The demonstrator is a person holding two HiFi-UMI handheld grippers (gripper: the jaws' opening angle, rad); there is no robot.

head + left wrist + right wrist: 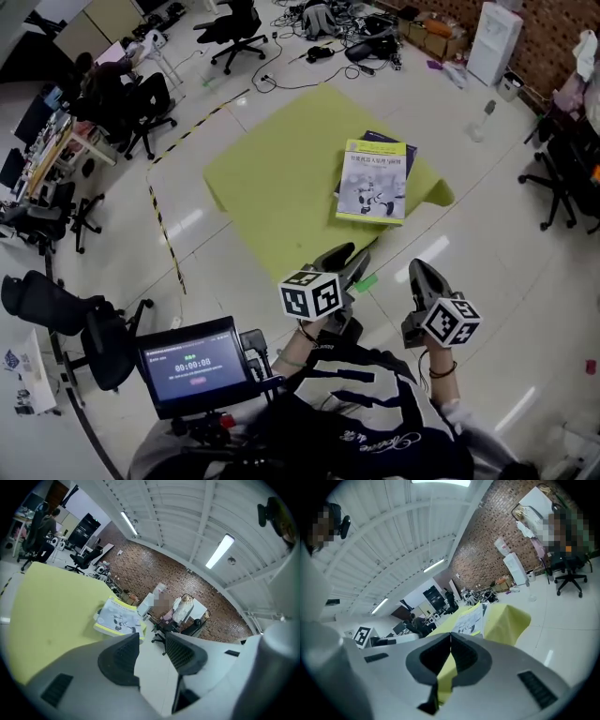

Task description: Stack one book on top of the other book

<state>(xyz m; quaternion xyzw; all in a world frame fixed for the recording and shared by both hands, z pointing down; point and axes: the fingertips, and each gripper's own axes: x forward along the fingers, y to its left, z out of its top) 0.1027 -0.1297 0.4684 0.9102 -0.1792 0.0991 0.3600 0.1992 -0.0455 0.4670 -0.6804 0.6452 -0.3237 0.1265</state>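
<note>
A yellow-green book with a white robot picture (375,181) lies on top of a dark blue book (391,141), whose edge shows behind it, on the yellow-green cloth (272,169). The stack also appears in the left gripper view (118,618) and, edge-on, in the right gripper view (469,618). My left gripper (352,258) hovers near the cloth's front edge, jaws apart with nothing between them (152,651). My right gripper (422,277) is beside it, off the cloth, with its pads pressed together on nothing (450,656). Both are pulled back from the books.
Office chairs (234,33) and desks ring the floor; black-and-yellow tape (164,234) runs left of the cloth. A white cabinet (494,42) and a bottle (481,120) stand at the back right. A timer screen (192,364) sits near my body.
</note>
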